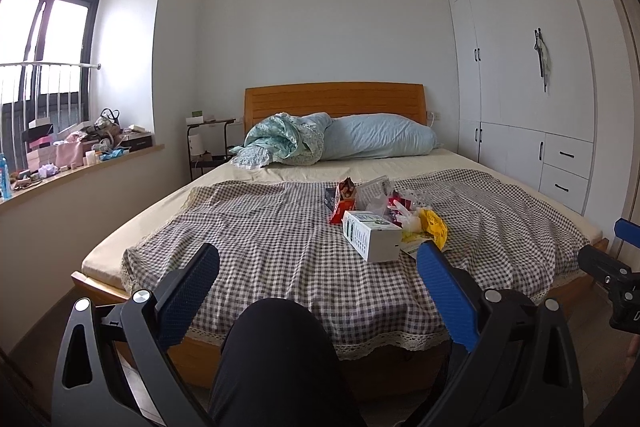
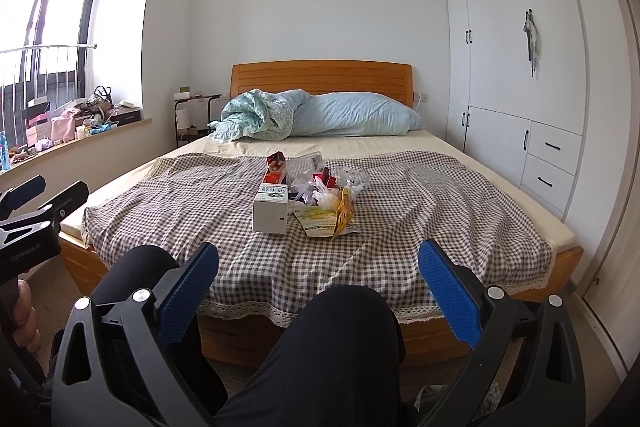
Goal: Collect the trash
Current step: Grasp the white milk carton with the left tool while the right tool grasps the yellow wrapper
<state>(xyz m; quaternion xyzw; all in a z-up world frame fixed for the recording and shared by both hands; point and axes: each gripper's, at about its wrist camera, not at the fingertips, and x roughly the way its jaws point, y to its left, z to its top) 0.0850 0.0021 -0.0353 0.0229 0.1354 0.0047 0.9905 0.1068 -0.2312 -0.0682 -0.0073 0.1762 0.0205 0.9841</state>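
A pile of trash lies mid-bed on a checked cloth [image 1: 260,239] [image 2: 420,211]: a white carton [image 1: 372,235] [image 2: 271,213], a red snack bag [image 1: 345,199] [image 2: 276,167], a yellow wrapper [image 1: 434,227] [image 2: 345,213], a green-printed packet [image 2: 318,221] and clear plastic bags [image 1: 378,201] [image 2: 352,179]. My left gripper [image 1: 318,259] is open and empty, short of the bed's foot, above a knee in black trousers [image 1: 280,359]. My right gripper [image 2: 318,259] is also open and empty, likewise held back above a black-clad knee [image 2: 340,339]. The left gripper shows at the left edge [image 2: 40,199] of the right wrist view.
The wooden bed has a headboard [image 1: 334,99], a blue pillow [image 1: 380,137] and a bunched quilt [image 1: 280,139]. A white wardrobe [image 1: 520,87] fills the right wall. A cluttered window sill [image 1: 80,155] runs along the left, with a small bedside stand [image 1: 208,139] beside it.
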